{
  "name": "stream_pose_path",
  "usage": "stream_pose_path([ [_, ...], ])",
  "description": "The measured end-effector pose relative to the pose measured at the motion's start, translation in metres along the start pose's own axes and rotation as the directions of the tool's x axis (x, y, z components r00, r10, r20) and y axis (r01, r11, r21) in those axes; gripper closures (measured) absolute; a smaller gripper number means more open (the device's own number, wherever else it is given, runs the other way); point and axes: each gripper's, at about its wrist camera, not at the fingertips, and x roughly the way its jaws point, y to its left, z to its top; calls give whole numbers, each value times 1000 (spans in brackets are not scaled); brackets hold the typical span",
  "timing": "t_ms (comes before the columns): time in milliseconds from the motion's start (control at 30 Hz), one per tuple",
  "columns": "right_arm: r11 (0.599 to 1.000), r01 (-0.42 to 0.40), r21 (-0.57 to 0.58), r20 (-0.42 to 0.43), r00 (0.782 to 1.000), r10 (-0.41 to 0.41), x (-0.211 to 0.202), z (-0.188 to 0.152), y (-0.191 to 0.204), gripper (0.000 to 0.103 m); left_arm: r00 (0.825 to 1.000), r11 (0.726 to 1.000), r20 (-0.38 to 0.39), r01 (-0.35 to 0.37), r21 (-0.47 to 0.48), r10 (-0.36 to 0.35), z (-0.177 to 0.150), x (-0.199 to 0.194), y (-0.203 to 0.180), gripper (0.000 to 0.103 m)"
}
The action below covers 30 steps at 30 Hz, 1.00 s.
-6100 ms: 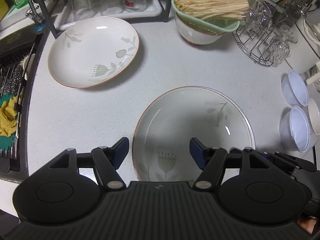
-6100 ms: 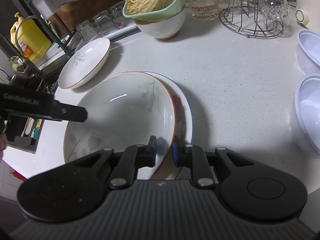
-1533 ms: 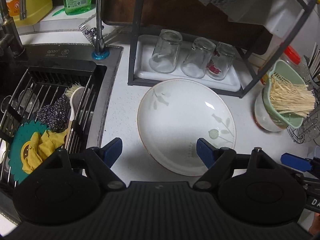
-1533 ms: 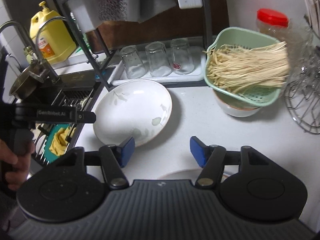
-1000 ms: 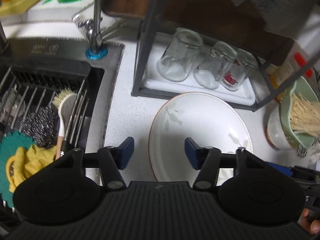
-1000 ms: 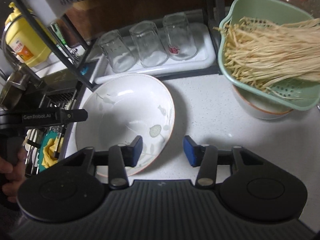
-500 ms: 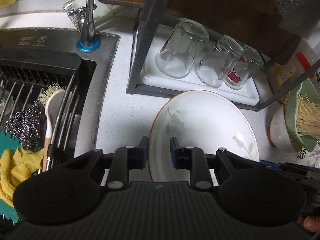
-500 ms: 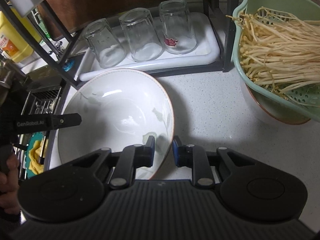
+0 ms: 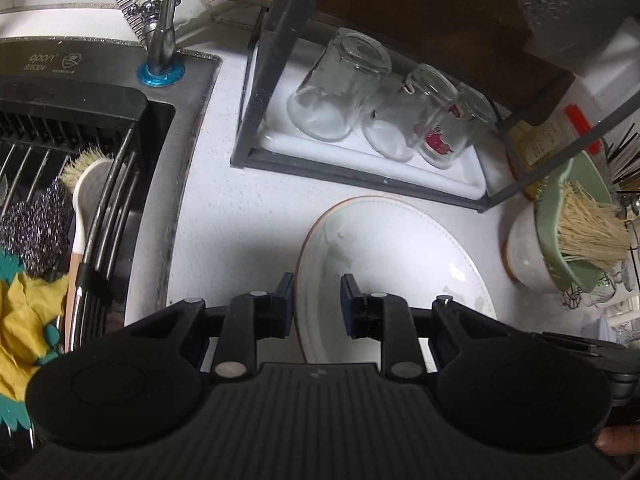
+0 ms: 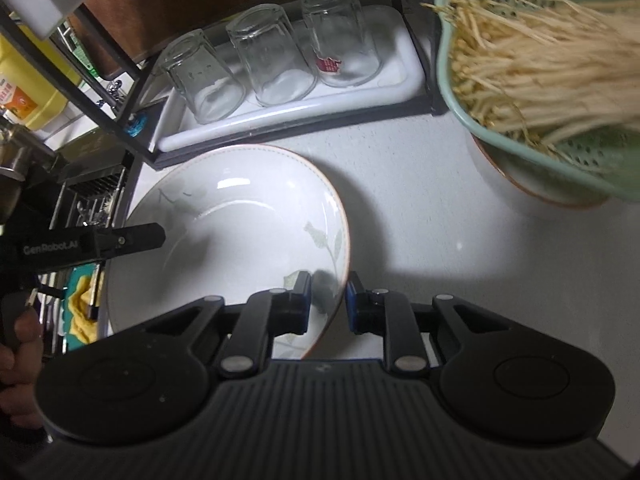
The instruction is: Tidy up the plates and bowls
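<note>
Glazed round plate [image 10: 240, 236] — pinched at both rims.

Left tongs [image 9: 317, 300] and right tongs [image 10: 328, 300] both narrowed, blue pads pinching from opposite sides.

Plate [image 10: 240, 232]: glazed ceramic, glossy, smooth, with a thin unglazed-looking brown rim. Countertop [image 10: 420, 184]: white, finely speckled, low sheen. Three tumblers [image 10: 272, 56] at 12 o'clock: clear glass, on a smooth white plastic tray [image 10: 404, 80]. Rack frame [image 9: 260, 80]: matt dark metal. Colander [image 10: 452, 80] at 2 o'clock: pale green plastic, perforated. Sink surround [image 9: 192, 120]: brushed steel. Scourer [image 9: 32, 228] at 9 o'clock: coarse metal wool. Left gripper [image 9: 318, 304] and right gripper [image 10: 328, 304]: matt black plastic, ribbed housing.
</note>
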Motion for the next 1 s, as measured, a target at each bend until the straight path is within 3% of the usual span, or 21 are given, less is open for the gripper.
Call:
stream_pose_path([
  [200,1000,-27,14,2,1000,27,-17,-13,-5,82,1000,1000,6,23,-4,-23,-10,-12,-4,76],
  [367,999,-31,29,25,999,30,-38,-22,-14,82,994,994,14,107,-22,-107,-18,-22,-7,76],
  [667,996,-62,63,81,995,57,-83,-42,-32,82,985,986,33,168,-1,-168,-37,-50,-37,76],
  [1000,990,-65,123,123,991,50,-123,-81,-60,82,984,984,3,178,2,-178,-79,-61,-64,76],
])
